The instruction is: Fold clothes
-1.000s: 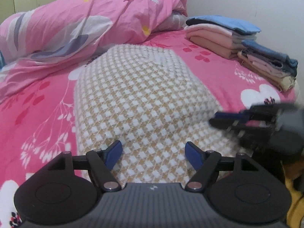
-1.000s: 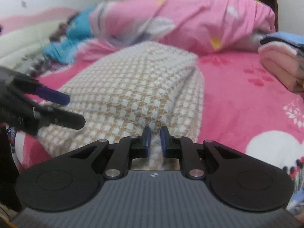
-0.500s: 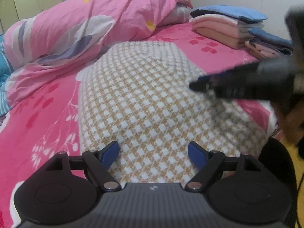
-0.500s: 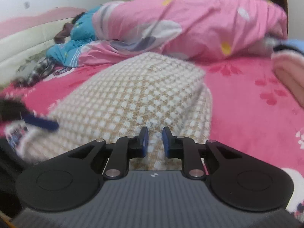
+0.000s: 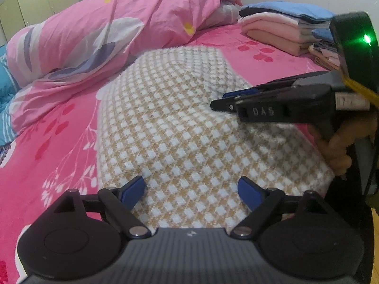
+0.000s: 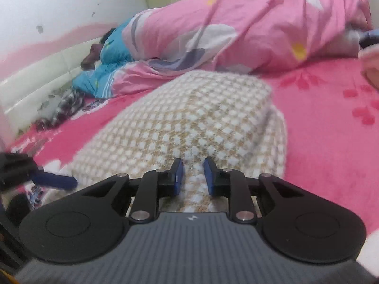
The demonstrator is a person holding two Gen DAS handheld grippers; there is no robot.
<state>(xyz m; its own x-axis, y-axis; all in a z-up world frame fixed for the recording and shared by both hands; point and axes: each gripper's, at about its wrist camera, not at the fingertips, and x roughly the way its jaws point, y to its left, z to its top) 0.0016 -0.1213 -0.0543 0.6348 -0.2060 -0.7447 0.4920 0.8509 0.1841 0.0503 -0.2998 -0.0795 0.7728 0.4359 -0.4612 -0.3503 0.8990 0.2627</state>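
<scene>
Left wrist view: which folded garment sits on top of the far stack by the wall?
The blue garment. It tops the far stack, over the pale pink and peach folds; the checked sweater lies apart, mid-bed.

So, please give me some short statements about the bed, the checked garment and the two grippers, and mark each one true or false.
1. The beige-and-white checked knit garment lies on the pink floral bedsheet. True.
2. The left gripper is shut on the garment. False: its jaws stand wide open, nothing pinched.
3. A stack of folded pink and blue clothes sits on the bed. True.
4. The right gripper holds a blue towel. False: it holds nothing.
</scene>
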